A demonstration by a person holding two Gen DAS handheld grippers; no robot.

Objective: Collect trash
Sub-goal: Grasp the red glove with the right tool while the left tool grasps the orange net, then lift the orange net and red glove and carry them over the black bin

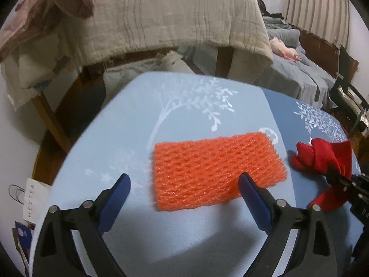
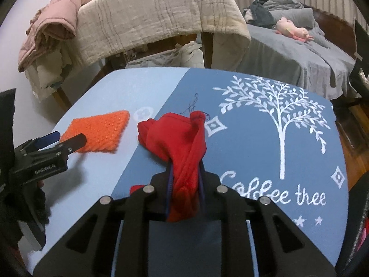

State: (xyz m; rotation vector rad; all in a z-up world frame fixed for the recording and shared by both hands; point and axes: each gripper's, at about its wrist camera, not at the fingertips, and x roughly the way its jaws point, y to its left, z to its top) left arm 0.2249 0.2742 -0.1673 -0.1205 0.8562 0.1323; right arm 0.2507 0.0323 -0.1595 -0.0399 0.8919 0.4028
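Observation:
An orange foam net (image 1: 216, 168) lies flat on the blue table (image 1: 184, 242); it also shows in the right wrist view (image 2: 96, 133). My left gripper (image 1: 184, 198) is open, its blue-padded fingers straddling the net's near edge just above the table; it shows in the right wrist view (image 2: 64, 139) too. My right gripper (image 2: 185, 177) is shut on a red cloth bag (image 2: 177, 138), whose far end rests on the table. The red cloth bag also shows in the left wrist view (image 1: 322, 157), to the right of the net.
The tablecloth (image 2: 276, 138) has white tree prints and lettering. Behind the table stands a wooden frame draped with a beige blanket (image 1: 173, 18) and a pink jacket (image 2: 50, 23). A grey bed (image 2: 299, 53) with a pink plush toy (image 2: 293, 31) is at the back right. A white paper bag (image 1: 30, 198) stands on the floor at left.

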